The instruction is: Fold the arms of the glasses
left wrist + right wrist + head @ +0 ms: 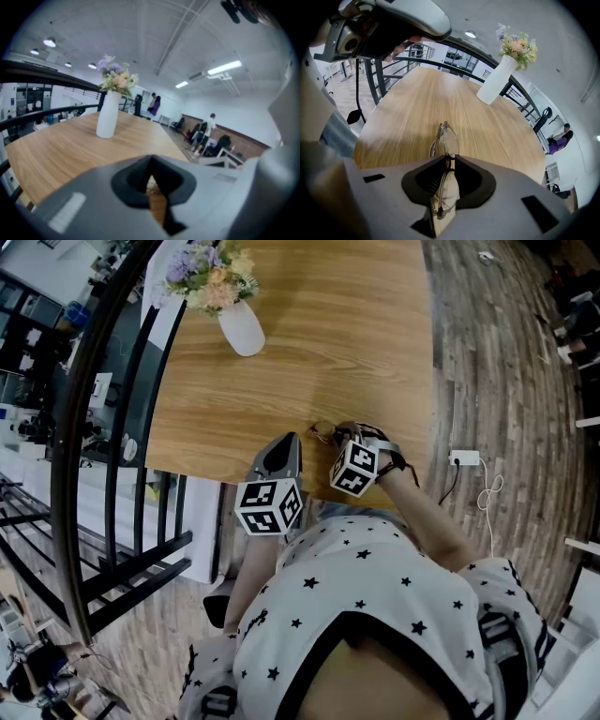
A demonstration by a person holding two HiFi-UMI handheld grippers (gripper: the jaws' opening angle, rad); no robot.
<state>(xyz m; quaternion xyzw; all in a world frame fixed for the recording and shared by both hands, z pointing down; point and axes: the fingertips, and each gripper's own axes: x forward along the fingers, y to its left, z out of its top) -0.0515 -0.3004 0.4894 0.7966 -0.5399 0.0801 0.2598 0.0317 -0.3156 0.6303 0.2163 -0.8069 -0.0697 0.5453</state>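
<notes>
Right tongs (449, 161): clamped on the bridge of the glasses (446, 140) | Glasses: by the near edge of the surface (440, 93), long axis running straight out from these tongs, one lens past the tips | Arms: seemingly lying along the lenses | Left tongs (151, 176): closed, empty, just left of the glasses.
</notes>
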